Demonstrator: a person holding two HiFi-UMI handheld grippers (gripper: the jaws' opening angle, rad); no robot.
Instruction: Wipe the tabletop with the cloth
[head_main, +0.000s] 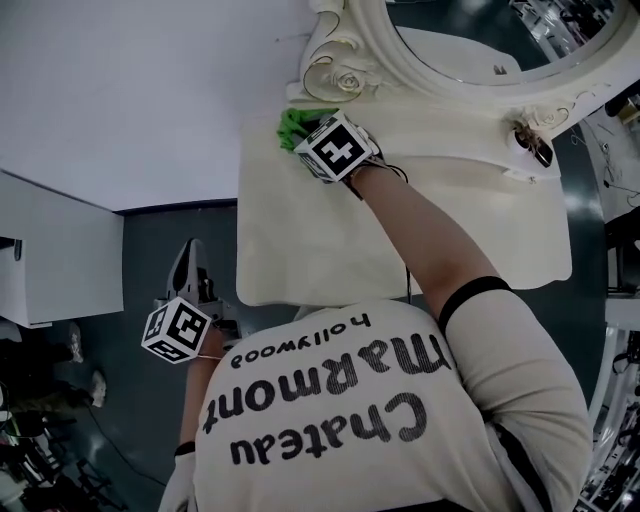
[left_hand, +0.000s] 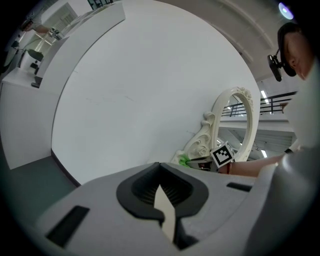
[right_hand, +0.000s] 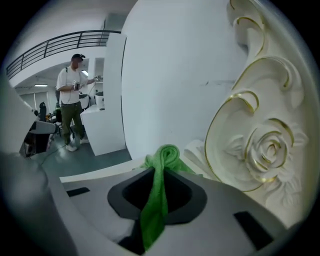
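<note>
Pinching the green cloth (head_main: 293, 122) tight between its two tongs, the right gripper (head_main: 310, 129) is at the far corner of the cream tabletop (head_main: 330, 230). It is just beside the big carved mirror frame (head_main: 335, 72). The head view shows this from above. The cloth peeks out in front of the gripper's marker cube (head_main: 336, 147). The person's arm (head_main: 420, 235) reaches across the table to it.

The right gripper view shows the grip up close. A strip of the cloth (right_hand: 159, 200) runs down between the dark pads of the right gripper (right_hand: 160, 195). The rest is bunched up in a little roll past the tips. A carved rose (right_hand: 265, 150) with gold lines fills the right side of that view. Only this view shows another person (right_hand: 71, 100), standing far off on the floor by a white wall.

The left gripper (head_main: 190, 262) is well away from the cloth. In the head view it hangs beside the near left edge of the table, over the dark floor (head_main: 150, 250). The left gripper view shows the left gripper (left_hand: 165, 200) with its tongs pressed together and holding no thing. Past them is a big white wall (left_hand: 140, 90). Far off, that view also shows the mirror frame (left_hand: 235, 120), a bit of green cloth (left_hand: 184, 161) and the other gripper's cube (left_hand: 222, 155).

Only the head view shows a small dark thing (head_main: 535, 143) lying on the right side of the table.
</note>
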